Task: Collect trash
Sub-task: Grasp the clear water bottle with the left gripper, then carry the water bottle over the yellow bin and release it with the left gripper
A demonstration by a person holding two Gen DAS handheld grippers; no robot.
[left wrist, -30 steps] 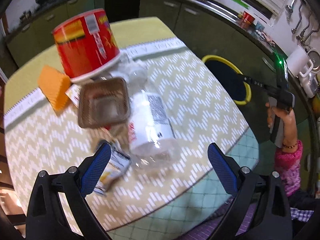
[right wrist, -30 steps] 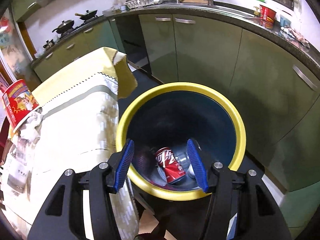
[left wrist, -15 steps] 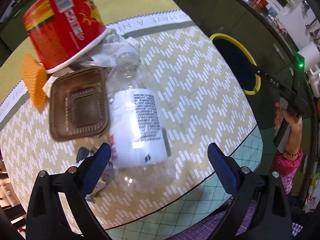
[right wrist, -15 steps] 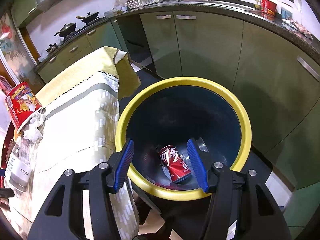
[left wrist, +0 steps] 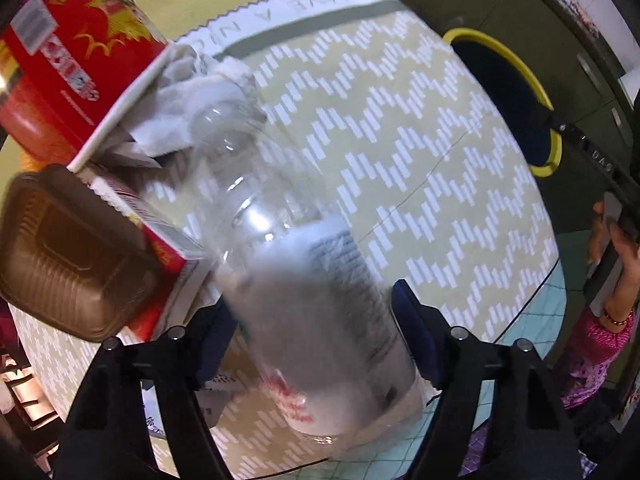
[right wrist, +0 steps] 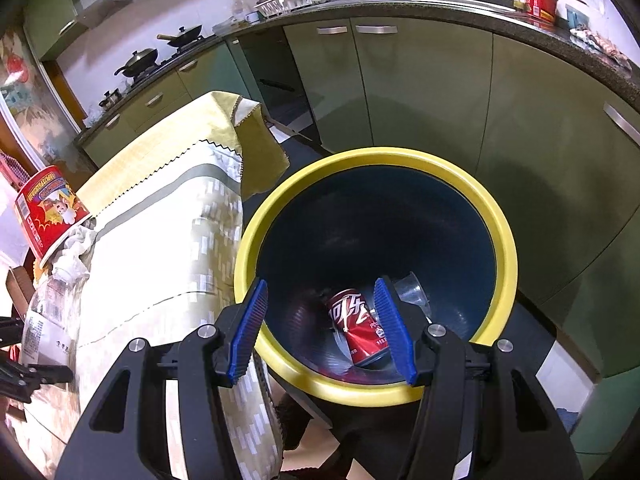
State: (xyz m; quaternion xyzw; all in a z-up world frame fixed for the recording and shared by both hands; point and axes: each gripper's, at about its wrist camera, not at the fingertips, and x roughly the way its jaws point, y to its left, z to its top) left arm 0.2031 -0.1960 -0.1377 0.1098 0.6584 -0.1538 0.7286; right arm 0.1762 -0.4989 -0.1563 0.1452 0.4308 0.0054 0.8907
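Your left tongs point(left wrist: 312, 336) are closing around the clear plastic bottle point(left wrist: 312, 280), which lies on its side near the surface's point(left wrist: 440, 168) front edge. The blue pads flank its labelled belly, but the picture is too blurred to tell whether they press on it yet. Your right tongs point(right wrist: 320, 328) hang half open and empty over the yellow-rimmed bin point(right wrist: 500, 232), which stands just off the surface's right edge with a red can point(right wrist: 360, 328) already in it.

What could go wrong, as I judge it: the bottle is empty, thin-walled and round, so a hard squeeze may buckle it and squirt it out from between the pads, while a light one may let it roll. The neck end also lies against the crumpled tissue point(left wrist: 192, 96) and beside the red and white carton point(left wrist: 160, 240), so lifting may drag those along or knock the brown plastic tray point(left wrist: 68, 256) and the tipped red cup point(left wrist: 76, 60) behind them.

The bottle's long axis runs from the front edge towards the back left corner: its base points at you, its neck points away towards the red cup. Your pads cross that axis squarely, which suits the grip
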